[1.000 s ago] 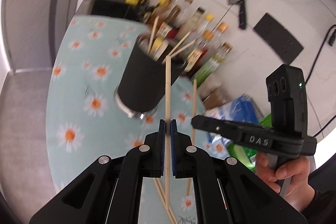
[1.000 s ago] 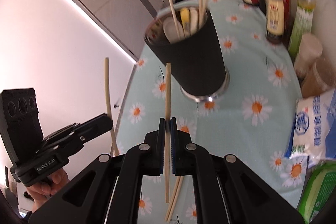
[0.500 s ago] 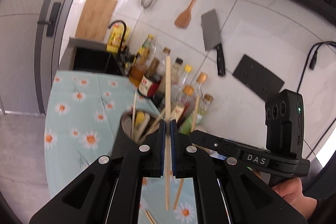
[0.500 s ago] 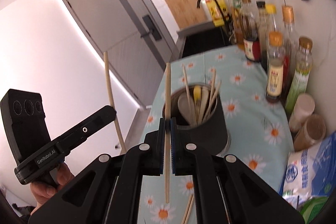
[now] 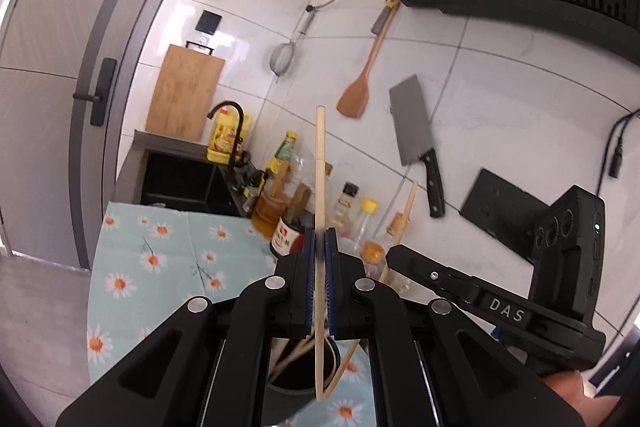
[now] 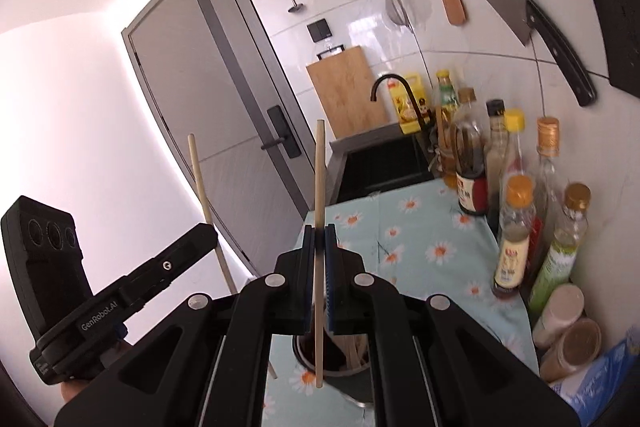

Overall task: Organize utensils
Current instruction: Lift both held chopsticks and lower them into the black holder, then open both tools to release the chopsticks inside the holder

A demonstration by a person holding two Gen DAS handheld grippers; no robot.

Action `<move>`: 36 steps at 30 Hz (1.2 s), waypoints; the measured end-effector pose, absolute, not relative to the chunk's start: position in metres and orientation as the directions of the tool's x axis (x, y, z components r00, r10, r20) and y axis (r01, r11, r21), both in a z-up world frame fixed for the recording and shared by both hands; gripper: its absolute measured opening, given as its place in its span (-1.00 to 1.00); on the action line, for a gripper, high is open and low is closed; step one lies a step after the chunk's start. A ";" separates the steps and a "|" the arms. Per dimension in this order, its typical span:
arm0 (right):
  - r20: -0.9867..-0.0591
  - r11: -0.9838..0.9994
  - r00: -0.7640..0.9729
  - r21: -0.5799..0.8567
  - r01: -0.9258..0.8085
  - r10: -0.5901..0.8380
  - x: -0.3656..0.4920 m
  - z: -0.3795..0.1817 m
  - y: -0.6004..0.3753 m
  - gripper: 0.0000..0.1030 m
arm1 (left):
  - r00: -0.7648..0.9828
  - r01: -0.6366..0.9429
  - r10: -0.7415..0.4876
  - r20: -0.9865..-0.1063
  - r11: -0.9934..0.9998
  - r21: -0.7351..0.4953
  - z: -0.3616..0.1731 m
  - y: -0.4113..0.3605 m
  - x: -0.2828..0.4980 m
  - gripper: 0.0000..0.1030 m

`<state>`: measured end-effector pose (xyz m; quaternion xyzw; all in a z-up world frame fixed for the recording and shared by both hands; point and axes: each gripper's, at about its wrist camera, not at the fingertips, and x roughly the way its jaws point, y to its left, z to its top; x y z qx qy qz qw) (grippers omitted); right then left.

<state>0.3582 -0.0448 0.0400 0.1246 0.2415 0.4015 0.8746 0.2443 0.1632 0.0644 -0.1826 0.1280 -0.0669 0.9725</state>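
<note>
A dark utensil holder (image 5: 304, 383) stands on the daisy-patterned tablecloth (image 5: 160, 267), and everything else is placed from it. Directly above its mouth, the left gripper (image 5: 320, 247) is held with its jaws clamped on an upright chopstick (image 5: 320, 187), whose lower tip is seen at the holder's near rim. Just to the right of the holder, the right gripper (image 5: 404, 255) is seen, with a second chopstick (image 5: 406, 211) pinched and tilted. In the right wrist view the right gripper (image 6: 319, 239) is likewise closed on its chopstick (image 6: 319, 187), the lower end hanging over the holder (image 6: 340, 367), in which several wooden sticks (image 6: 354, 349) are already stood. Behind the holder, along the tiled wall, a row of sauce bottles (image 6: 516, 227) is lined up; above them a cleaver (image 5: 414, 131) and a wooden spatula (image 5: 356, 91) are hung.
</note>
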 end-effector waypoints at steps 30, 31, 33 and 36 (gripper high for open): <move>-0.403 0.677 0.544 0.454 -0.580 0.736 0.390 0.001 -0.031 -0.85 | 0.928 0.050 -0.163 -0.335 0.946 -0.320 0.025 0.164 0.277 -0.91; -0.403 0.676 0.542 0.453 -0.582 0.737 0.388 0.002 -0.032 -0.81 | 0.928 0.048 -0.160 -0.335 0.946 -0.321 0.026 0.164 0.276 -0.91; -0.400 0.672 0.540 0.453 -0.586 0.741 0.382 0.005 -0.034 -0.77 | 0.930 0.041 -0.154 -0.334 0.946 -0.322 0.028 0.165 0.272 -0.90; -0.396 0.670 0.540 0.450 -0.590 0.742 0.376 0.010 -0.036 -0.76 | 0.929 0.034 -0.145 -0.341 0.949 -0.312 0.033 0.164 0.265 -0.90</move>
